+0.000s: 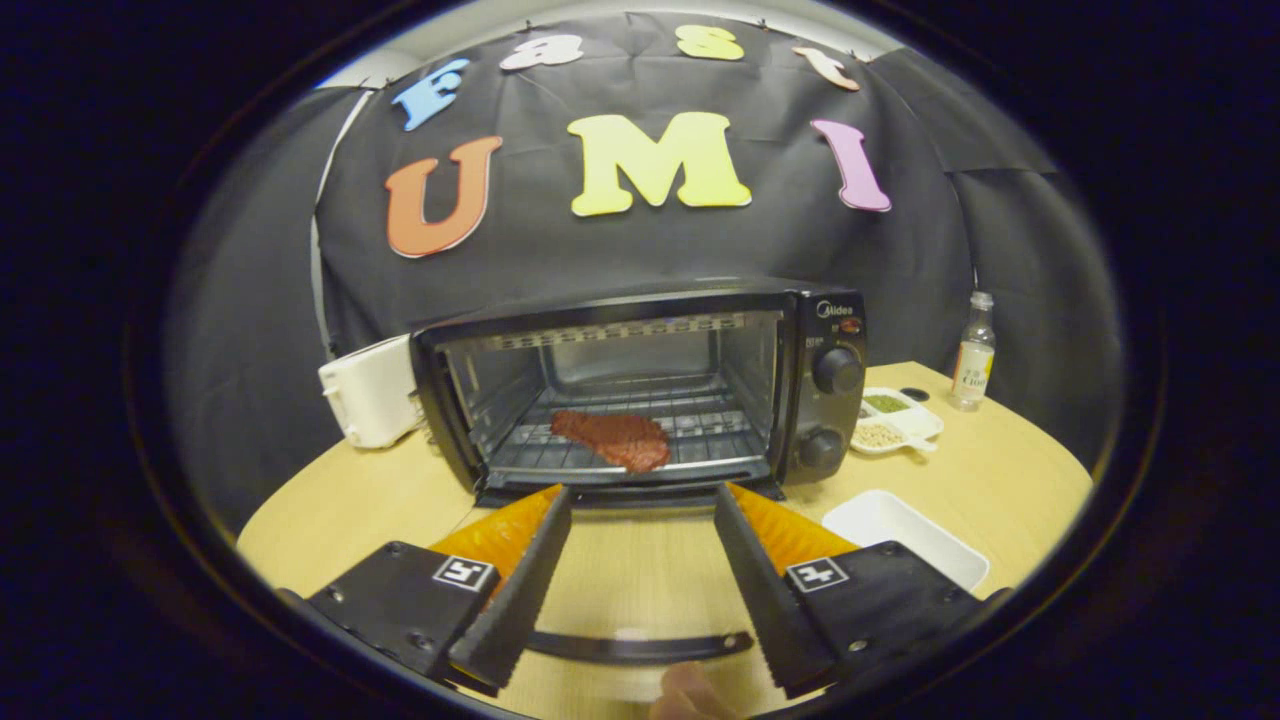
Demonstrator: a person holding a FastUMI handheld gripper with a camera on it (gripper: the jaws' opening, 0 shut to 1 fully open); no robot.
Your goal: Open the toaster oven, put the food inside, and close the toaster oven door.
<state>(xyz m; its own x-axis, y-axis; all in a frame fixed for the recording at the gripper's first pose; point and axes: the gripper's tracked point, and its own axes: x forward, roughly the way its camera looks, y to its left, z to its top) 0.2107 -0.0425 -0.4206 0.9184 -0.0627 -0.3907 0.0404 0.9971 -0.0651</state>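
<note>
Spreading wide apart with nothing between its fingers, the claw point(640, 500) hovers over the lowered glass door point(640, 570) of the toaster oven point(650, 385), whose dark handle point(640, 648) curves between the finger bases close to the camera. A fingertip point(690, 695) shows just below that handle. Through the glass, the wooden counter point(1000, 480) is visible. Right of the right finger, an empty white rectangular tray point(905, 535) sits on the counter. Just beyond the fingertips the oven stands open, and a reddish-brown piece of meat point(612, 438) lies on the wire rack point(700, 425) inside, toward the front. Two round knobs point(836, 370) are stacked on the oven's right-hand panel. To the right of the oven rests a small white divided dish point(900, 420) with something green in one section and pale grains in another; farther right stands a small clear bottle point(973, 352) with a label. On the oven's left side, touching or nearly touching it, is a white toaster point(368, 392). Behind everything hangs the black cloth wall point(640, 250).
</note>
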